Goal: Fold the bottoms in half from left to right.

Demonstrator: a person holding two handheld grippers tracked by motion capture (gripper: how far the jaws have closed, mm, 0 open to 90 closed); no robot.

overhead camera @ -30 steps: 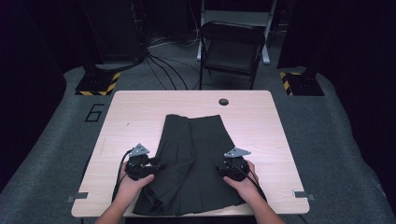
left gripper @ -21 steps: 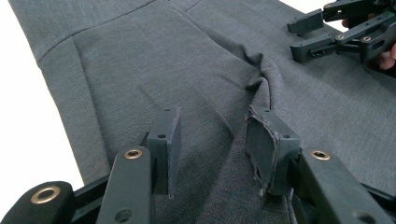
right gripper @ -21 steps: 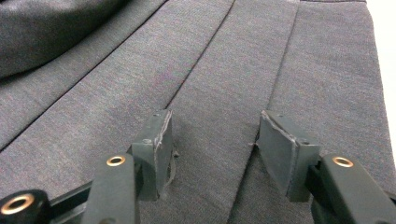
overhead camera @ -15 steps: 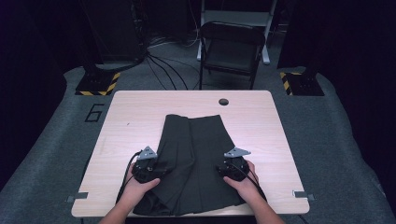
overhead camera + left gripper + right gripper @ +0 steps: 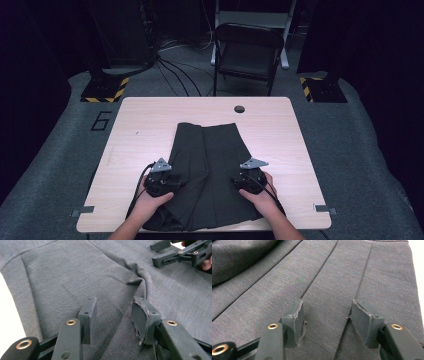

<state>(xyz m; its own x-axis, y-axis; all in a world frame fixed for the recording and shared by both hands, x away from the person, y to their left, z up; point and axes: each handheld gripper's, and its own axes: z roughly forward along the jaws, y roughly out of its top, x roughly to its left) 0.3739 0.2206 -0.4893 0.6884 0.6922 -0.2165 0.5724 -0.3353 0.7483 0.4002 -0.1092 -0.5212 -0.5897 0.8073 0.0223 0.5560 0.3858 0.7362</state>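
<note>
Left gripper (image 5: 159, 184): shifted inward off the hem corner onto the pleated skirt (image 5: 210, 170) over the last second; jaws wide apart, gripping nothing, a raised ridge of cloth (image 5: 142, 283) just ahead. Right gripper (image 5: 250, 181): unmoved at the skirt's right side; jaws wide apart over flat pleats (image 5: 329, 285), empty. Skirt: spread dark grey, waistband far, hem at the near edge of the wooden table (image 5: 145, 125). Judged: left side lining up for a pinch. Beyond: folding chair (image 5: 247, 52).
</note>
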